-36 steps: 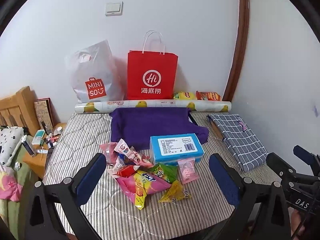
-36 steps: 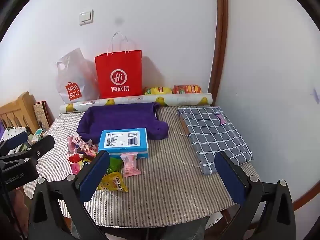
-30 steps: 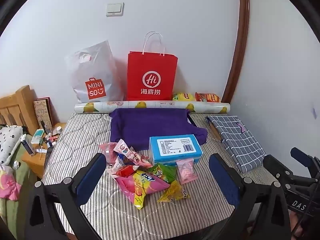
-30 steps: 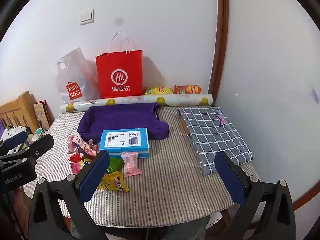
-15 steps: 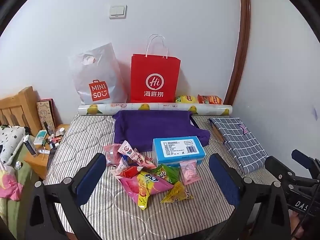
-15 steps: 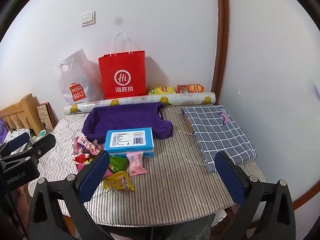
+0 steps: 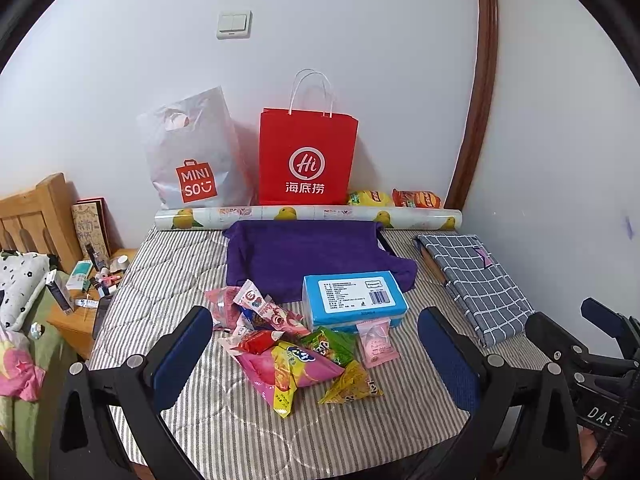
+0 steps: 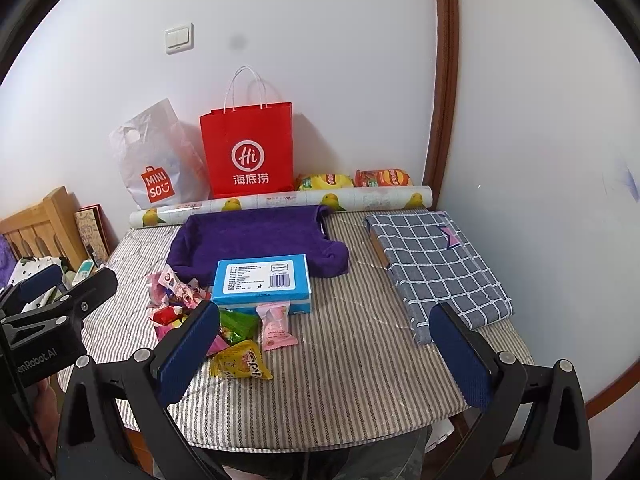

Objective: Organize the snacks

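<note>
A heap of small snack packets [image 7: 280, 340] [image 8: 188, 308] lies on the striped table [image 7: 224, 420] [image 8: 360, 360], left of centre. Among them are a pink packet [image 7: 376, 344] [image 8: 276, 326] and a yellow packet [image 7: 352, 386] [image 8: 240, 362]. A blue box [image 7: 352, 296] [image 8: 262, 282] rests behind them on the edge of a purple cloth tray [image 7: 308, 252] [image 8: 256, 236]. My left gripper [image 7: 316, 348] hovers open in front of the heap, holding nothing. My right gripper [image 8: 324, 344] stands open over bare table, to the right of the snacks.
A red paper bag [image 7: 308, 156] [image 8: 248, 148] and a white plastic bag [image 7: 192, 156] [image 8: 156, 160] lean on the back wall behind a printed roll [image 7: 308, 214] [image 8: 280, 202]. Two chip bags [image 7: 396, 199] [image 8: 356, 180] lie there. A checked folded cloth [image 7: 476, 276] [image 8: 436, 264] occupies the right side.
Both cameras have shifted slightly, so the scene sits a little lower and further right in each view. Nothing on the table has moved; both grippers stay open.
</note>
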The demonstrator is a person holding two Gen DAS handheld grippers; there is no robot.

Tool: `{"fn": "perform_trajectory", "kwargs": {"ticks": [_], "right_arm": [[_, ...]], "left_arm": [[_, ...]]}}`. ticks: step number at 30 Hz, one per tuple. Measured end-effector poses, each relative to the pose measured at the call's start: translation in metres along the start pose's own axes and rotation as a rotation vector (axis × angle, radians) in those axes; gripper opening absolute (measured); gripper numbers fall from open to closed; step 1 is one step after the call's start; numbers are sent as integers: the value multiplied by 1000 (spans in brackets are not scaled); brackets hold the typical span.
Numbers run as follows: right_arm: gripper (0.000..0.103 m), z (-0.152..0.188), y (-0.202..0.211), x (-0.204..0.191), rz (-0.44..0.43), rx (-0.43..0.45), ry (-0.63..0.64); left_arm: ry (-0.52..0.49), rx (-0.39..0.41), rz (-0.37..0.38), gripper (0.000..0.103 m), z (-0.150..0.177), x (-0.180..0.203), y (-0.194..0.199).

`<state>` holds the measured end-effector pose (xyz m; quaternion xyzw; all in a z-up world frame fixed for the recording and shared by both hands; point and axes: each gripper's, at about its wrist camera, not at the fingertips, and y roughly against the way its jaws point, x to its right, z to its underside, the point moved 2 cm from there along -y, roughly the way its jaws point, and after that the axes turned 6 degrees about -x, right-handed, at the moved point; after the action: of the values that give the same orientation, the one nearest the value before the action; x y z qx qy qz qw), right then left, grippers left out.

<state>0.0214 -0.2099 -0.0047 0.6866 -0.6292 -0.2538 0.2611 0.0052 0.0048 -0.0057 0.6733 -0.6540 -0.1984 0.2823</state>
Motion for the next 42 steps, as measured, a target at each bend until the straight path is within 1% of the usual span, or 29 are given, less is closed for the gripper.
{"fn": "perform_trajectory", "kwargs": {"ticks": [42], "right_arm": [[103, 0, 5, -2, -17, 9, -8]], "left_arm": [[-3, -1, 0, 103, 5, 0, 0]]}}
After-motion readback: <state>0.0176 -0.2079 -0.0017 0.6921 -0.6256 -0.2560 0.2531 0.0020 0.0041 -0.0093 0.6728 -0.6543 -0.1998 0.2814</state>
